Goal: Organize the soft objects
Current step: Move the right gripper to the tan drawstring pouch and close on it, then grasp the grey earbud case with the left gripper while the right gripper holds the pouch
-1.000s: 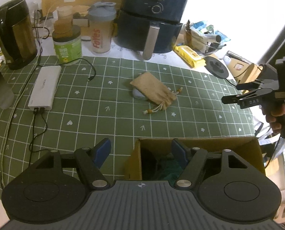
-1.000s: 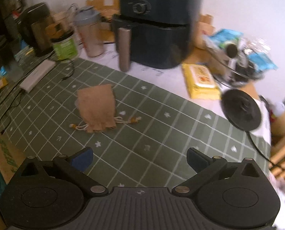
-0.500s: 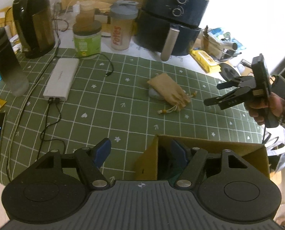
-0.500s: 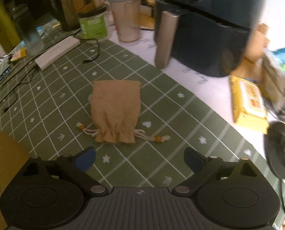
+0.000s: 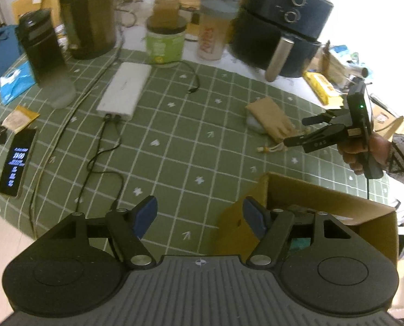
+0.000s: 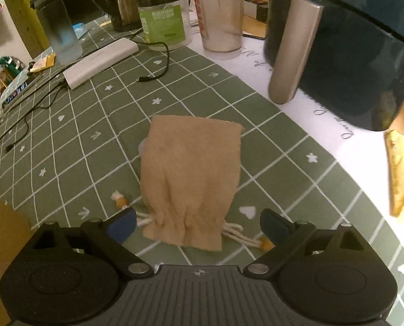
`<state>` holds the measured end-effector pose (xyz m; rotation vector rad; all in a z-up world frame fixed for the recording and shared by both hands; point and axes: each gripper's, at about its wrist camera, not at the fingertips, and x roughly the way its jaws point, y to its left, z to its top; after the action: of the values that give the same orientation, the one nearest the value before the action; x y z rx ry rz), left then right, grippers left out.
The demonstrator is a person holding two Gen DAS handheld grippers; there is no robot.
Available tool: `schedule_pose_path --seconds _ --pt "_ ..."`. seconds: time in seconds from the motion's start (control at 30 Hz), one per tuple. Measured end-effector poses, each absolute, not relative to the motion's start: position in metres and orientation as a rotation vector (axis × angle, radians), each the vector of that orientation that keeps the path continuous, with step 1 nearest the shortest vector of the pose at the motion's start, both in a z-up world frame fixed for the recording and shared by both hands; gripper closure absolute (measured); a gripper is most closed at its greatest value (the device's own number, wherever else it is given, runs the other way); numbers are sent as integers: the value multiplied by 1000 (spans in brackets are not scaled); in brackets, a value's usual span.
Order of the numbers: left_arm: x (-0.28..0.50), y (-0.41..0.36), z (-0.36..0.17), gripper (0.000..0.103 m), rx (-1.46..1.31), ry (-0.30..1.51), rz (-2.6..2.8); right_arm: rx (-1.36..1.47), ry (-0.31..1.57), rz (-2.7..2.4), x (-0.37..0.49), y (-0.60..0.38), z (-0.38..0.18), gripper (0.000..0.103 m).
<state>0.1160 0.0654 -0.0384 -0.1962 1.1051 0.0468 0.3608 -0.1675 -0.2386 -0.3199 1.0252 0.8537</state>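
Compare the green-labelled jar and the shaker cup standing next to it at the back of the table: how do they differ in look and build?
The green-labelled jar is squat and wide; the shaker cup is taller and narrower. The jar has a black lid and a green label round it; the cup has a grey lid and pale, cloudy walls with red lettering. A second, brownish container is stacked on the jar in the left wrist view; nothing sits on the cup. Both stand upright, lids on, beside the air fryer.

Air fryer [image 5: 283, 24], kettle [image 5: 89, 13], shaker cup [image 5: 214, 27], power bank [image 5: 124, 91] (cables attached), phone [image 5: 17, 161].
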Motion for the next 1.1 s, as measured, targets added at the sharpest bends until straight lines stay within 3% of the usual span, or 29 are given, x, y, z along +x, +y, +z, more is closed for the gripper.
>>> schedule_pose_path --seconds 0.2,0.33,0.5,0.57,0.6,0.73,1.1 --pt "112 74 -42 34 -208 1122 89 -333 1013 842 362 -148 -254 7" --pt "112 74 -42 34 -207 1123 86 -379 1016 811 359 -138 -259 21" --pt "114 70 -42 34 -201 1118 67 -382 1012 776 358 -140 -254 57" --pt "116 68 -42 34 -198 1115 60 -390 1019 776 358 -142 -252 79" --pt "117 67 -42 34 -197 1113 56 -391 1027 774 359 -144 -251 82" --pt "121 64 -40 34 -191 1101 39 -372 1045 780 358 -154 -245 87" --pt "137 59 -37 34 -172 1070 -25 -339 1025 770 352 -182 -209 87"
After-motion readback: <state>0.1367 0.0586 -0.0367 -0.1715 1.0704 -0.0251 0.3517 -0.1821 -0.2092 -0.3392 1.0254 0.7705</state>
